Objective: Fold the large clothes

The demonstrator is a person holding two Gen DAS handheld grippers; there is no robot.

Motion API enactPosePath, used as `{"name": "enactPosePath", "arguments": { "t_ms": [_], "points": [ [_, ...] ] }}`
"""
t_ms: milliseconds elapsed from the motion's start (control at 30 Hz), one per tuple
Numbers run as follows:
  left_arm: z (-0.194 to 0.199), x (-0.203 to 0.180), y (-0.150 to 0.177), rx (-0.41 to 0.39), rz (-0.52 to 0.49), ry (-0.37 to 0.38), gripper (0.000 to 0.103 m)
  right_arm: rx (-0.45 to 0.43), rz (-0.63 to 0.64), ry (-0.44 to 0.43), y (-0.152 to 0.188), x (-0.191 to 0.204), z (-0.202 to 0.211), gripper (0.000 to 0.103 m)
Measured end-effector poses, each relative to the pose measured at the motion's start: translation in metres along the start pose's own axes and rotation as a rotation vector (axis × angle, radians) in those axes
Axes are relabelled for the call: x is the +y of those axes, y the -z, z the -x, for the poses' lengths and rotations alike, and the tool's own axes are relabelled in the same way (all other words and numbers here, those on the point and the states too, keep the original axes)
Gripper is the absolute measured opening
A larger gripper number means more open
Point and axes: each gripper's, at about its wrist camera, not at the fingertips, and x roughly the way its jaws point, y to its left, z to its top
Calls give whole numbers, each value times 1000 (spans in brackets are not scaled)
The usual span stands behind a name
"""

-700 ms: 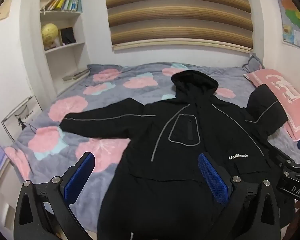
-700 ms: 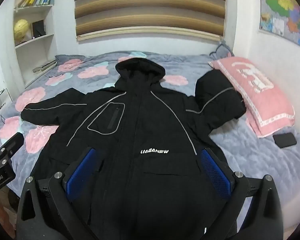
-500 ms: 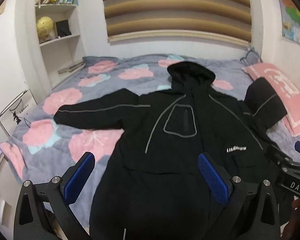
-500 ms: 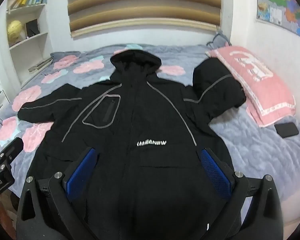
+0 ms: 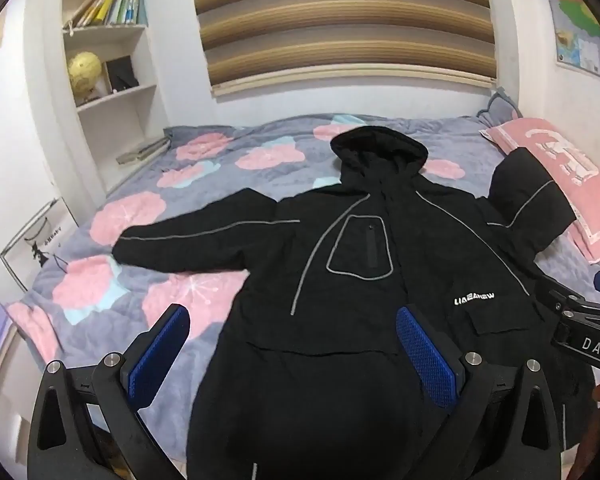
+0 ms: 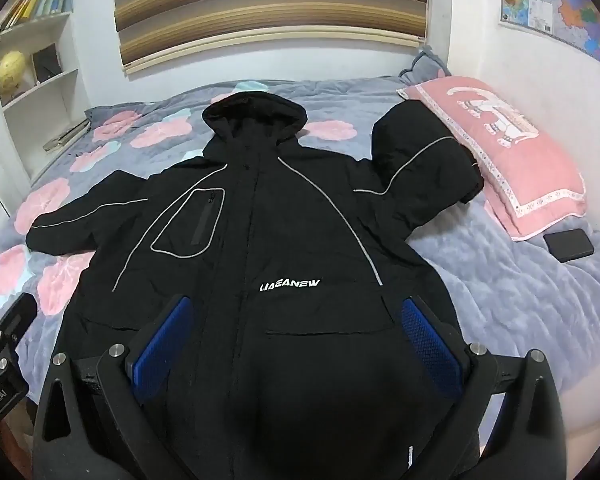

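A large black hooded jacket point(image 5: 360, 264) point(image 6: 268, 240) with grey piping lies face up on the bed, hood toward the far wall. Its left sleeve point(image 5: 188, 240) stretches out flat. The other sleeve point(image 6: 420, 168) is bunched up against a pink pillow. My left gripper point(image 5: 292, 344) hovers open above the jacket's lower left part, nothing between its blue pads point(image 5: 424, 356). My right gripper point(image 6: 296, 340) hangs open over the jacket's lower middle, also holding nothing. The right gripper's body point(image 5: 580, 328) shows at the right edge of the left wrist view.
The bed has a grey cover with pink flowers point(image 5: 128, 216). A pink pillow point(image 6: 496, 148) and a dark phone point(image 6: 568, 244) lie on the right. White bookshelves point(image 5: 108, 72) stand at the left, striped blinds point(image 6: 272, 8) on the far wall.
Both grippers have moved forward over the jacket and tipped slightly, so the jacket sits lower and larger in both views. Both stay open.
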Motion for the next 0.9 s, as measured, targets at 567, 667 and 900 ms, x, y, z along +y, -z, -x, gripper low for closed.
{"name": "enactPosePath", "arguments": {
  "t_ms": [567, 667, 900],
  "points": [
    [7, -1, -4, -13, -2, 12, 102, -78, 56, 24, 0, 12, 26, 103],
    [8, 1, -4, -14, 4, 17, 103, -82, 61, 27, 0, 13, 27, 103],
    [6, 2, -4, -4, 21, 43, 102, -76, 57, 23, 2, 13, 27, 103]
  ]
}}
